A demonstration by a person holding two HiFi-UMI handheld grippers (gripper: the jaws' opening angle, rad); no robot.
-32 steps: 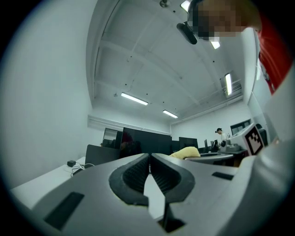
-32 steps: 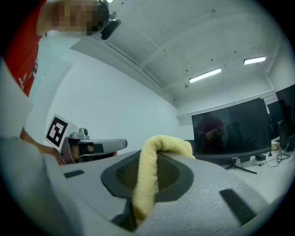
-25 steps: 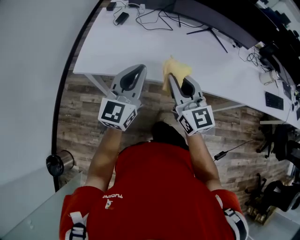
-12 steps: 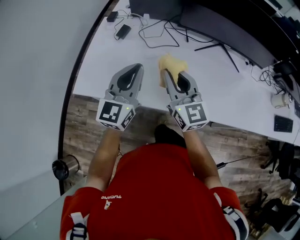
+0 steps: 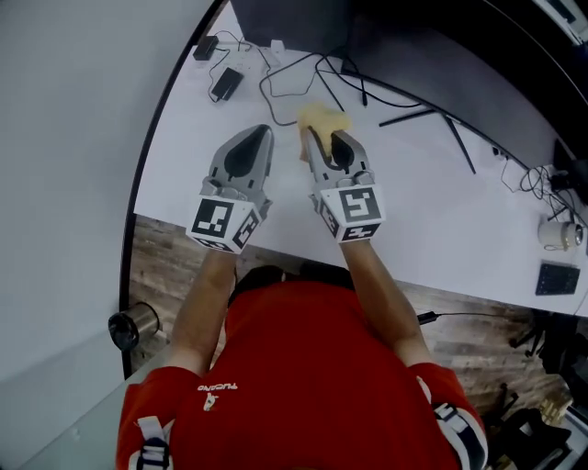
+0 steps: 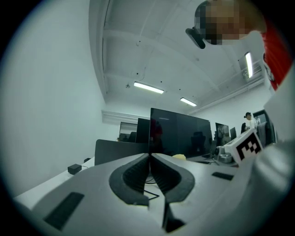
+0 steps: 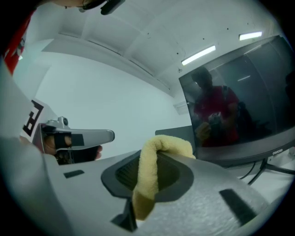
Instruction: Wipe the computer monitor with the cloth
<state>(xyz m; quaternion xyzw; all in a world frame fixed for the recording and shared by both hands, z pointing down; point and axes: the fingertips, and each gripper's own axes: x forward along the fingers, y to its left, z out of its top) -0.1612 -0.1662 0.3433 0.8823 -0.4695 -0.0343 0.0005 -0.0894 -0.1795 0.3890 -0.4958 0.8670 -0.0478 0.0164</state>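
Right gripper point(image 5: 313, 139) clamps the yellow cloth point(image 5: 323, 117), left gripper point(image 5: 257, 134) closed empty, monitor point(image 5: 285, 18) cut off at top.

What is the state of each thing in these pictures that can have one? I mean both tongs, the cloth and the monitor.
left tongs: shut, nothing between them.
right tongs: shut on the cloth.
cloth: folded over, pinched in the right tongs.
monitor: upright, screen dark, apart from the cloth.
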